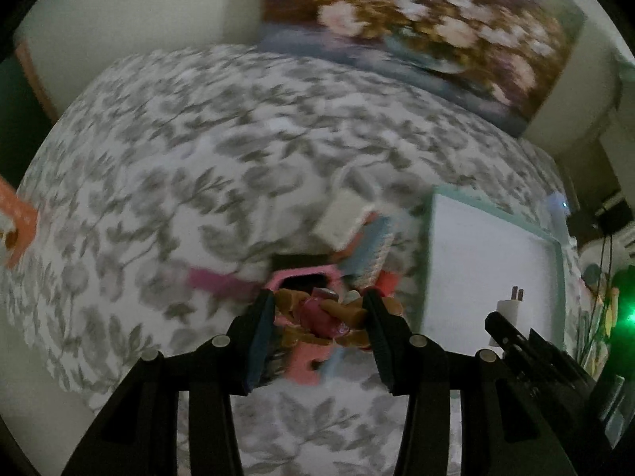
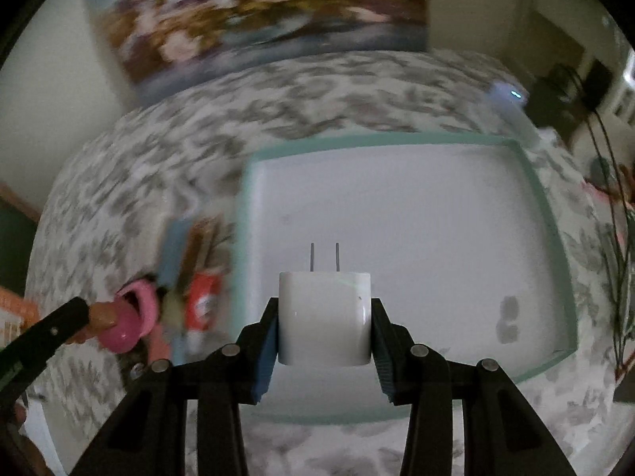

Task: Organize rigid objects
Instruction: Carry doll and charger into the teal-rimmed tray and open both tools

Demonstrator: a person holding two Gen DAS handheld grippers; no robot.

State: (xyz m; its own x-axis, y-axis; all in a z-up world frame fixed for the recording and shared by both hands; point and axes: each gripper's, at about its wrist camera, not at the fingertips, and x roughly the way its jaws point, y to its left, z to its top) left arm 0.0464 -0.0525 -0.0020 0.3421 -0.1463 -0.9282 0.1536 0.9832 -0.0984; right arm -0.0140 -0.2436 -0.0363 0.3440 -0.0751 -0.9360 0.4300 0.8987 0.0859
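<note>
A leaf-patterned bedspread [image 1: 166, 166] lay beneath a large teal-rimmed tray [image 2: 549, 214]. Over the tray, the right gripper [image 2: 324, 329] pointed forward, pinching a white charger [image 2: 324, 317], prongs ahead. Just left of the tray, the left gripper [image 1: 319, 317] clamped a small doll [image 1: 321, 313] above the blurred toy pile [image 1: 357, 246].

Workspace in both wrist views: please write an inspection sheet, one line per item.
Surface: bed cover with grey leaf print.
Job's things: white charger with two prongs, held over the tray, which has a teal rim; small doll in brown and pink.
Clutter: blurred pile of pink, blue and white items beside the tray.
Grippers: right tool shut on charger; left tool shut on doll.
Cables: dark cords at right.
Surroundings: floral pillow, wall.
</note>
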